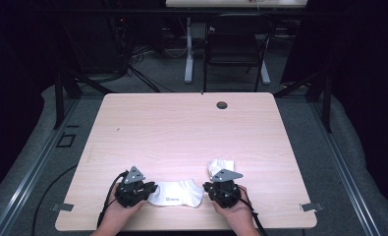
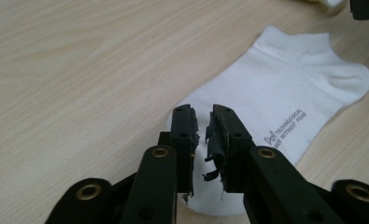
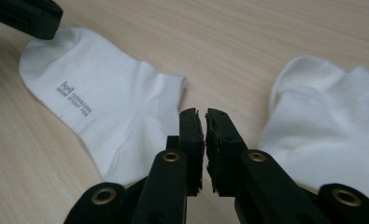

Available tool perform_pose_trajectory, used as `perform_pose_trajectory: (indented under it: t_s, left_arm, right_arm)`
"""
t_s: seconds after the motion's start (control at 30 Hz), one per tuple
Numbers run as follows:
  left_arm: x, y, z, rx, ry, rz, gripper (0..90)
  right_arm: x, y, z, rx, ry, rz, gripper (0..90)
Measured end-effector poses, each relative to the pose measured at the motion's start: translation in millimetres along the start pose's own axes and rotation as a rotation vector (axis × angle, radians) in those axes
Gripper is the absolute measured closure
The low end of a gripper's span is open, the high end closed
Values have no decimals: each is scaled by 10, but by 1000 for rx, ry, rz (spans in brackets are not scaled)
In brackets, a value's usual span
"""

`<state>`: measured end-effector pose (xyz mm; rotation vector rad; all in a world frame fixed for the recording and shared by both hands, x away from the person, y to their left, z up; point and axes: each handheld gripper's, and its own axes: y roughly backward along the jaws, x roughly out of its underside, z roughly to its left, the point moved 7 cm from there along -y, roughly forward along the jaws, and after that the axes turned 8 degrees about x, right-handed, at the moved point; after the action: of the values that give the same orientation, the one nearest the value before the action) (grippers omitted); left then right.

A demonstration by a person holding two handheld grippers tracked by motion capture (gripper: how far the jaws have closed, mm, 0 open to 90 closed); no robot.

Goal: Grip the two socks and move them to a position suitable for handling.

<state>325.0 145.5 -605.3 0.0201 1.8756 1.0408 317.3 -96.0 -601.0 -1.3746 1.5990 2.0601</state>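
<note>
A white ankle sock [image 1: 178, 194] with small grey lettering lies flat near the table's front edge, between my two grippers. My left gripper [image 1: 153, 188] points right, its jaws [image 2: 202, 114] shut over the sock's [image 2: 285, 93] toe end with nothing visibly pinched. A second white sock [image 1: 220, 167] lies bunched just beyond my right gripper [image 1: 207, 187]. In the right gripper view, that gripper [image 3: 204, 114] is shut and empty over bare wood, with the flat sock's [image 3: 107, 102] cuff end to its left and the bunched sock [image 3: 331, 126] to its right.
The light wooden table [image 1: 181, 132] has a round cable hole [image 1: 222, 105] near its far edge. A black chair [image 1: 235, 49] and a white table leg [image 1: 188, 49] stand on the floor beyond. Cables trail off the table's front edge.
</note>
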Motion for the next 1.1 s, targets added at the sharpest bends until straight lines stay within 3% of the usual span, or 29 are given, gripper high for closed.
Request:
perform_pose_trajectory:
  t_s: [0.07, 0.1, 0.13, 0.27, 0.57, 0.67, 0.77, 0.83, 0.87, 0.9, 1.1]
  left_arm:
    - [-25, 24, 21, -5, 9, -22, 715]
    - [-25, 24, 21, -5, 9, -22, 710]
    - [-33, 32, 40, -7, 7, -27, 704]
    - [-42, 26, 60, -9, 15, -34, 680]
    - [-46, -15, 30, 0, 7, -29, 658]
    - [-43, -19, 37, -3, 2, -27, 657]
    - [-41, -18, 44, -4, 11, -30, 656]
    - [-40, -17, 47, -4, 13, -31, 656]
    - [-41, -18, 50, -6, 13, -30, 656]
    - [-42, -19, 52, -7, 11, -30, 655]
    - [-45, -31, 52, -7, 14, -32, 656]
  right_arm:
    - [-30, 68, -147, 54, -16, -24, 828]
    - [-30, 68, -147, 54, -16, -24, 828]
    - [-46, 91, -255, 98, -28, -42, 804]
    - [-68, 79, -407, 136, -73, -54, 751]
    - [-172, -128, -415, 120, -88, -26, 631]
    - [-148, -263, -390, 118, -77, 30, 571]
    - [-95, -324, -388, 158, -47, 65, 656]
    - [-90, -327, -386, 157, -44, 69, 705]
    - [-91, -316, -402, 167, -39, 75, 821]
    - [-96, -311, -410, 164, -37, 72, 852]
    - [-137, -331, -433, 163, -38, 64, 889]
